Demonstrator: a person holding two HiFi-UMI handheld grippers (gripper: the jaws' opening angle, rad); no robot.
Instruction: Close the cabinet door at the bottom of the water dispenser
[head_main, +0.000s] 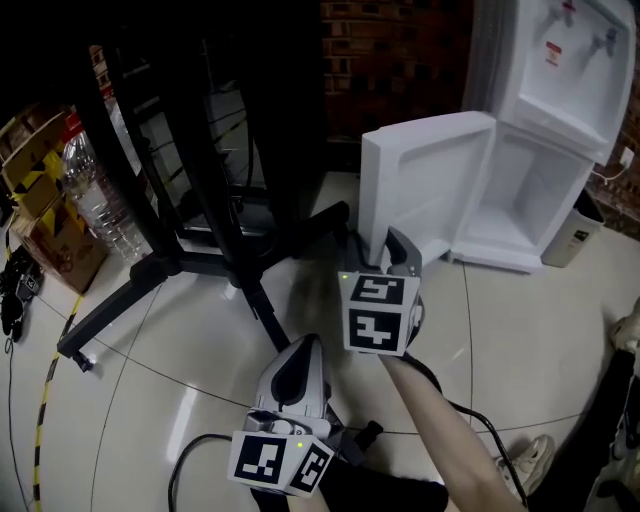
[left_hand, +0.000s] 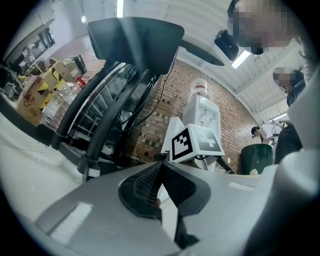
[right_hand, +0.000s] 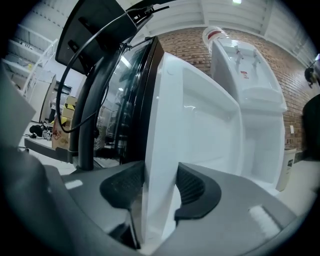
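In the head view, boxes (head_main: 45, 215) and plastic bottles (head_main: 95, 195) stand at the far left. Just right of them is a black stand (head_main: 200, 170), whose floor legs reach toward the door (head_main: 425, 175). The left gripper (head_main: 305, 350) is low at centre, apart from the door and pointing toward it. Its own view shows the pads (left_hand: 147, 182) closed together with nothing between them. The right gripper (head_main: 398, 250) is at the door's free edge. Its own view shows both pads (right_hand: 192, 187) clamped on that white edge, one on each face. The door stands wide open from the cabinet (head_main: 525, 190) at the base of the dispenser (head_main: 570, 60), upper right. The stand lies close behind the door's outer face. A small white box (head_main: 572, 237) sits just right of the cabinet. The head view hides the pad contact; only the right gripper view shows it. Only the left gripper view shows the bottle (left_hand: 201, 89) on top of the dispenser, a green bin (left_hand: 257, 159) to its right, and a person (left_hand: 260, 135) in the background.
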